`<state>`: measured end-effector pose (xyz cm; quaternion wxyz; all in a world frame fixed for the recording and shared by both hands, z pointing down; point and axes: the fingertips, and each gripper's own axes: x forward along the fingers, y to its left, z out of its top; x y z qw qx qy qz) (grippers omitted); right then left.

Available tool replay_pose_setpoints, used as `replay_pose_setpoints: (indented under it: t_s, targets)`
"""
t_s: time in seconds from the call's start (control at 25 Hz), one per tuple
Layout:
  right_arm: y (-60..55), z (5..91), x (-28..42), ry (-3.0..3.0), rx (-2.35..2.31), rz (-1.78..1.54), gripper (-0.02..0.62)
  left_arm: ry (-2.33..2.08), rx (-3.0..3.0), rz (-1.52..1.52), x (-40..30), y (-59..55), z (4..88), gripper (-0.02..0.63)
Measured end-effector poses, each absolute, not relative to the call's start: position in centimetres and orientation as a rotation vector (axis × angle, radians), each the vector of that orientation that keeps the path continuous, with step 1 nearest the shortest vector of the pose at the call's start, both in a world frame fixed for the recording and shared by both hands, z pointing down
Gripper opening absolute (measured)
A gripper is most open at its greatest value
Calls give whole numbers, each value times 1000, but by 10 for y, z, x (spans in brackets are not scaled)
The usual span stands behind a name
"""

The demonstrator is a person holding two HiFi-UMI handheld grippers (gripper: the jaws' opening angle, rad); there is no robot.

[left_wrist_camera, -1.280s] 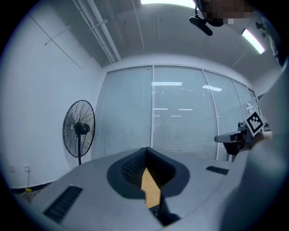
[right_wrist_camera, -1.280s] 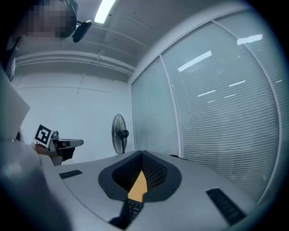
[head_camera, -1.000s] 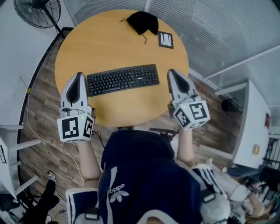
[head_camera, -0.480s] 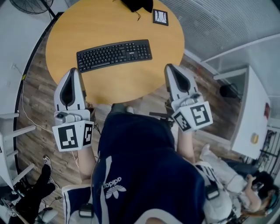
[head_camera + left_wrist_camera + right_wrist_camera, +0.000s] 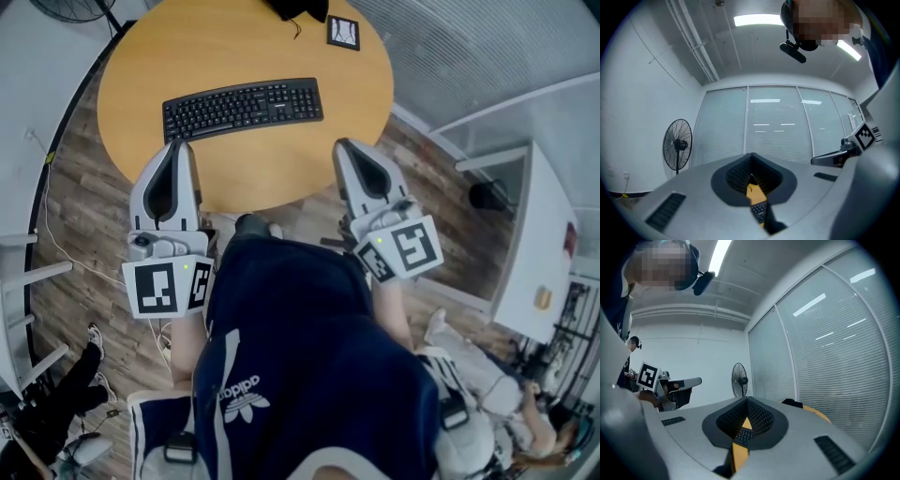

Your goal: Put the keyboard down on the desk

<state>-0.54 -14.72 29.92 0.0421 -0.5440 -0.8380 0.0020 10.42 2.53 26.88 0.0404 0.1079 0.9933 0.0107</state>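
I see the keyboard (image 5: pixel 242 108) lying flat on the round desk (image 5: pixel 234 173), nothing gripping it. My left gripper (image 5: pixel 178 150) and right gripper (image 5: pixel 347 148) both have jaws pressed together, empty. They sit by the desk's near edge, apart from the keyboard.

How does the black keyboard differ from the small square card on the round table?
The keyboard is long and black; the square card is small, with a dark border and a pale middle. The keyboard lies across the middle of the wooden table; the square card lies near its far edge. Both lie flat on it.
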Motion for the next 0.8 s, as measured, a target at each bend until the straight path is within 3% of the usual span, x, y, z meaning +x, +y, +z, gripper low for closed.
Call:
replay_pose_setpoints:
  t_s: [0.8]
  targets:
    - [-143,302,-12,-2554,-1656,13,5,3087,300,58,95,24,281,3]
